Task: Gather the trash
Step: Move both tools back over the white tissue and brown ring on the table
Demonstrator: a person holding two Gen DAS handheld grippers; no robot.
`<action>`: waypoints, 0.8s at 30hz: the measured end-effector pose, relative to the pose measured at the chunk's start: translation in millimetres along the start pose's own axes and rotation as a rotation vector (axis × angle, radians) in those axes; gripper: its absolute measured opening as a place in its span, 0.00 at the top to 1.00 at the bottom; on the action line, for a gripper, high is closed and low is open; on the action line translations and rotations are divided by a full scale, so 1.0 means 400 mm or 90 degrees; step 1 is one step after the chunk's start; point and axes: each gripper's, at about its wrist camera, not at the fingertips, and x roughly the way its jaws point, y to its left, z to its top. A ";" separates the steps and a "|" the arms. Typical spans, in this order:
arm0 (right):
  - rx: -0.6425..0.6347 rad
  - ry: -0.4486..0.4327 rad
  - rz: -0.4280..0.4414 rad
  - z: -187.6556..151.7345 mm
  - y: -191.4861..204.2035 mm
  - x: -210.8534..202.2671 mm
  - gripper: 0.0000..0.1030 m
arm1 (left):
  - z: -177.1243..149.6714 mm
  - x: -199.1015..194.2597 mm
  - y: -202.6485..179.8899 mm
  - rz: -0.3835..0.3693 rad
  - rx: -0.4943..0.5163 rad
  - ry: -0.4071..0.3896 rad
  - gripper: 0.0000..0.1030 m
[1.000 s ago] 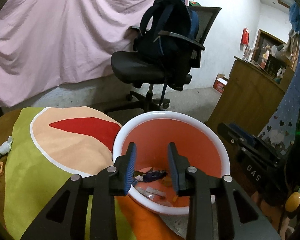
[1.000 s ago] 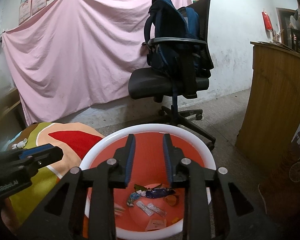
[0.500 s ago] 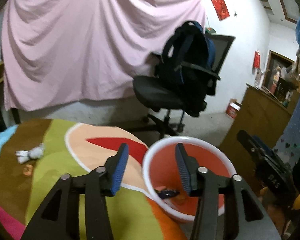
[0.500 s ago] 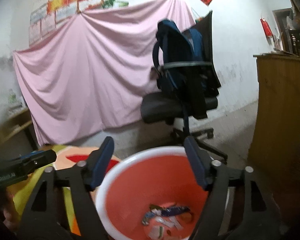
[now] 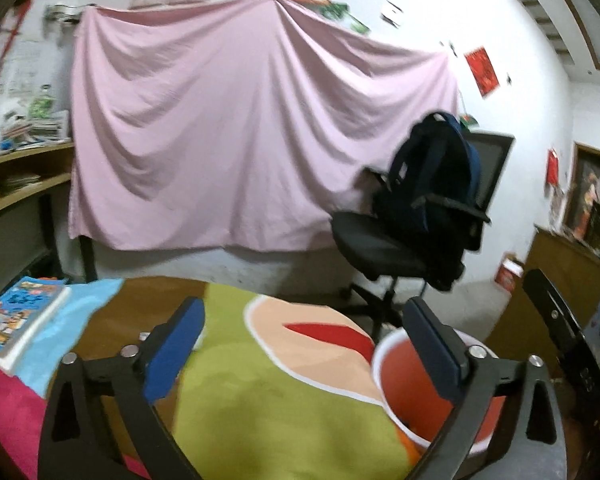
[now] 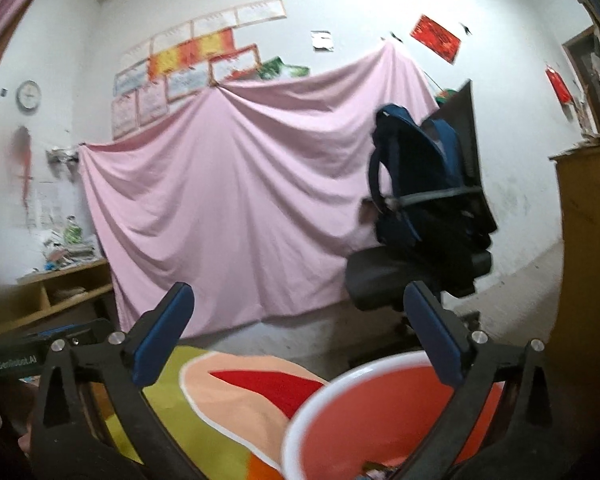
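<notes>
Orange basin (image 5: 404, 376) with white rim is sitting at 4 o'clock on the cloth-covered surface (image 5: 260, 412) | left claw (image 5: 304, 350) is opening, empty | right claw (image 6: 300, 334) is gaping wide, empty | advice: swing toward remaining scraps, approach low, close gently.

White letters that look like "GenRobot.AI" stand on the side of the black gripper bar (image 6: 24, 354) at the near left of the right wrist view. The wall papers (image 6: 188, 76) above the pink sheet, the red paper sign (image 6: 436, 38), the round wall clock (image 6: 29, 95) and the blue book (image 5: 18, 314) are too blurry to read.
</notes>
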 end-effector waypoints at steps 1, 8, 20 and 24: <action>0.000 -0.007 0.006 0.000 0.011 0.002 0.00 | 0.000 -0.009 0.015 0.006 -0.006 -0.011 0.02; 0.004 -0.038 0.052 -0.009 0.099 0.022 0.00 | 0.002 -0.067 0.131 0.052 -0.025 -0.062 0.02; -0.035 -0.007 0.112 -0.068 0.239 0.113 0.00 | -0.043 -0.100 0.274 0.132 0.003 -0.076 0.02; -0.054 0.026 0.136 -0.095 0.282 0.150 0.00 | -0.059 -0.085 0.323 0.147 0.001 -0.052 0.02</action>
